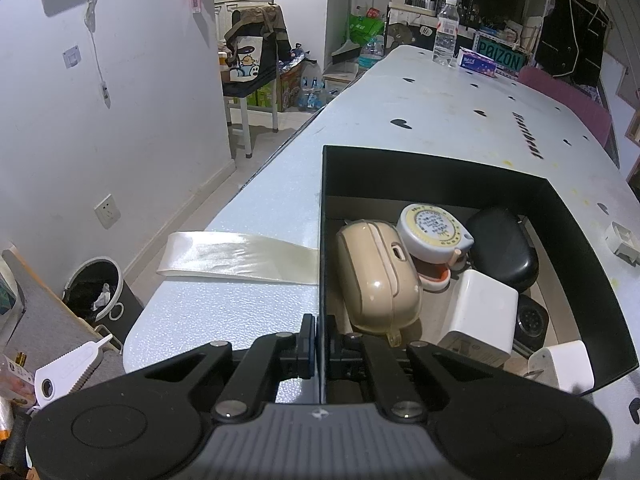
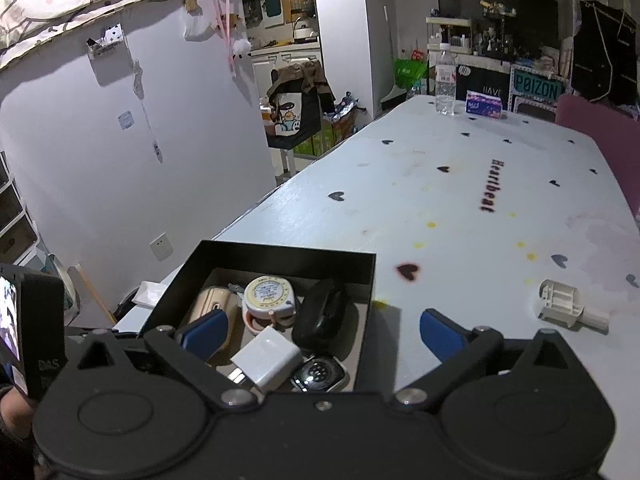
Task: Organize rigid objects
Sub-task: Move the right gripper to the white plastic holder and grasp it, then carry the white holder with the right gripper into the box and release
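left gripper (image 1: 316, 344) clamped on black box (image 1: 440, 168) wall | right gripper (image 2: 320, 332) wide, empty, above box | white plastic piece (image 2: 568, 304) right of box (unpacked) | risk: box drags if clamp shifts

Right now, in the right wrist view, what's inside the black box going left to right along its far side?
Beige earbud case → round tape measure → black oval case, all inside the black box.

"Heartbeat" is printed on the table (image 2: 460, 208); "POIZON" on a green sign (image 2: 536, 85).
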Motion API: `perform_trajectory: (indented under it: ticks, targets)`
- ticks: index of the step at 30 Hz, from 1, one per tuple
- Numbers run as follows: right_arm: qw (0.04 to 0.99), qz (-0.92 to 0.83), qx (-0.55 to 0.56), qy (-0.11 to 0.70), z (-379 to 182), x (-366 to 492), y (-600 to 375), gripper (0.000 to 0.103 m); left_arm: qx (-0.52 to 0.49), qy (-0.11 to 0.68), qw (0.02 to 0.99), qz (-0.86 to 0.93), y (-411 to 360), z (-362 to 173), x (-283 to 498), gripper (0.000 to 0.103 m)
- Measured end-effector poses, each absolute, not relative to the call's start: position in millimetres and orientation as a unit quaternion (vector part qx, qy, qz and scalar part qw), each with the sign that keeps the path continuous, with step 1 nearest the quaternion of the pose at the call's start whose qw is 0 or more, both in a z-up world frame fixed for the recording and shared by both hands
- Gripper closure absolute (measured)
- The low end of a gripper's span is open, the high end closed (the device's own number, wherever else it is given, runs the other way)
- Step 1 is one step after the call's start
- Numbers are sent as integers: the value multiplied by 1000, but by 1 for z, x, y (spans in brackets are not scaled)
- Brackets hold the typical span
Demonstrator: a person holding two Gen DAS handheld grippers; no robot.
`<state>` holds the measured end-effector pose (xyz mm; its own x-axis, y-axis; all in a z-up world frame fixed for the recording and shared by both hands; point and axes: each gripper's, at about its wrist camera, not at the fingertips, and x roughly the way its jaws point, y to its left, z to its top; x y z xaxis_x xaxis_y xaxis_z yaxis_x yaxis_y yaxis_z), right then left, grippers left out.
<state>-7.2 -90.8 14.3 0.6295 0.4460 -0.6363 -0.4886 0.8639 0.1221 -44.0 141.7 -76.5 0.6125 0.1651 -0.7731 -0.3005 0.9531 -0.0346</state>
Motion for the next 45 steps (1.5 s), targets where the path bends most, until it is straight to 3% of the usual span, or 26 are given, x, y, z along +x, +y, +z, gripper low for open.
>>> perform_trajectory:
  ticks: [13, 27, 45]
  targets:
    - [961, 80, -13, 264, 5, 44, -173, 0, -79, 421, 894, 132, 135, -76, -43, 100]
    - [927, -8, 145, 347, -77, 134, -272, 0, -78, 421, 894, 132, 134, -76, -42, 100]
    - [925, 22, 90, 369, -104, 157, -252, 0, -78, 421, 894, 132, 134, -76, -42, 100]
